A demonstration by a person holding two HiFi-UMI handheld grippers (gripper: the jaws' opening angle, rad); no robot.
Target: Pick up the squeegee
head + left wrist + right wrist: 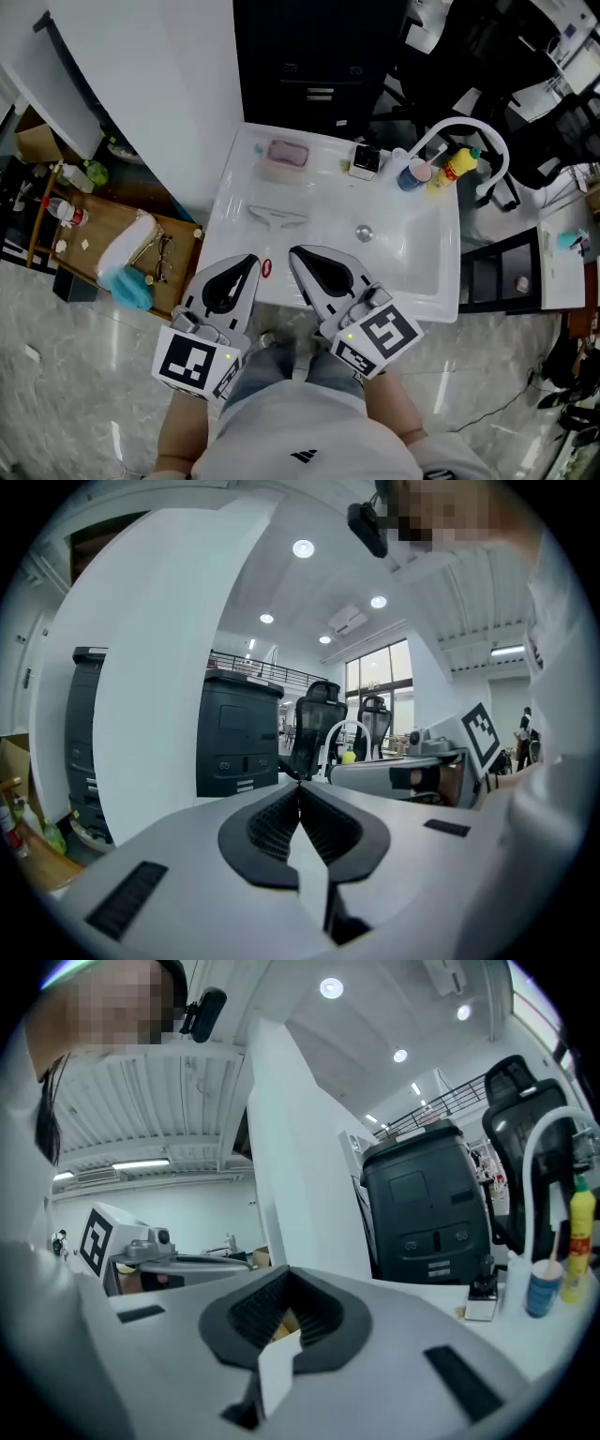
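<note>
The squeegee (277,217) is a pale T-shaped tool lying flat in the basin of the white sink (424,281), left of the drain (364,232). Both grippers hover side by side at the sink's near edge, short of the squeegee. My left gripper (252,260) is shut with nothing between its jaws, which meet in its own view (299,786). My right gripper (294,251) is also shut and empty, its jaws closed in its own view (286,1273). Neither gripper view shows the squeegee.
A pink soap in a dish (288,153), a small box (364,161), a blue cup (412,175) and a yellow bottle (450,169) line the sink's back ledge by the white arched faucet (473,131). A black cabinet (314,56) stands behind. A low wooden shelf (122,244) sits at left.
</note>
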